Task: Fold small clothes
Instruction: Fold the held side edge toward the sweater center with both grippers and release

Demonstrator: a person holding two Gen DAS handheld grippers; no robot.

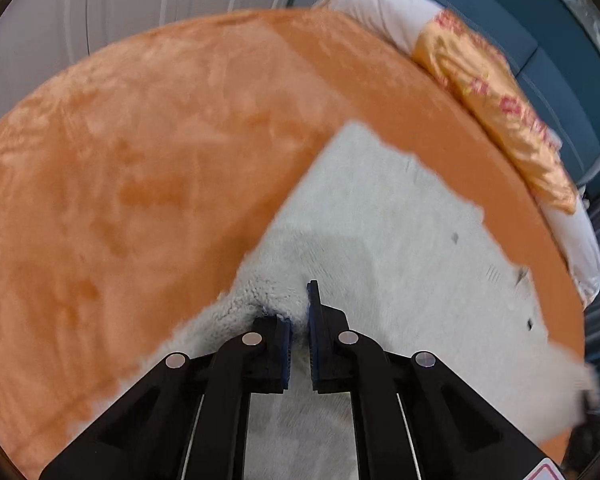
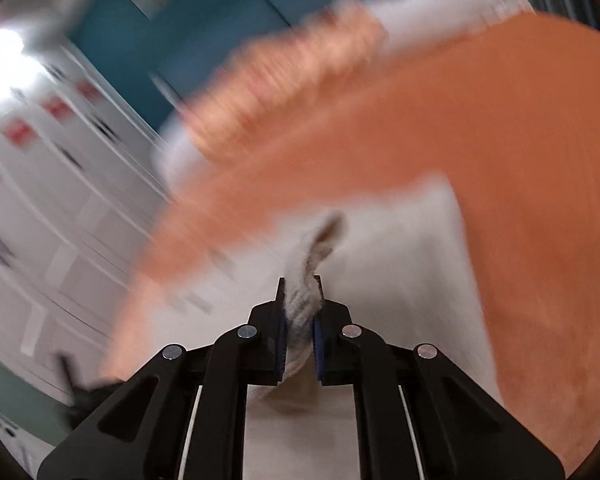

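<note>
Nearest, the right gripper (image 2: 300,312) is clamped on a bunched edge of the white fleece garment (image 2: 380,248). The left gripper (image 1: 299,320) pinches another fleece edge (image 1: 380,220), jaws nearly together. The garment spreads over the orange plush blanket (image 1: 140,160); the right view is blurred, so its far edge is probably lifted. Keep both grips level and carry the edges over together. Beyond lies a floral pillow (image 1: 492,100).

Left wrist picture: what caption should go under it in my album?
The left gripper pinches an edge of a fluffy white fleece garment spread on an orange plush blanket.
</note>
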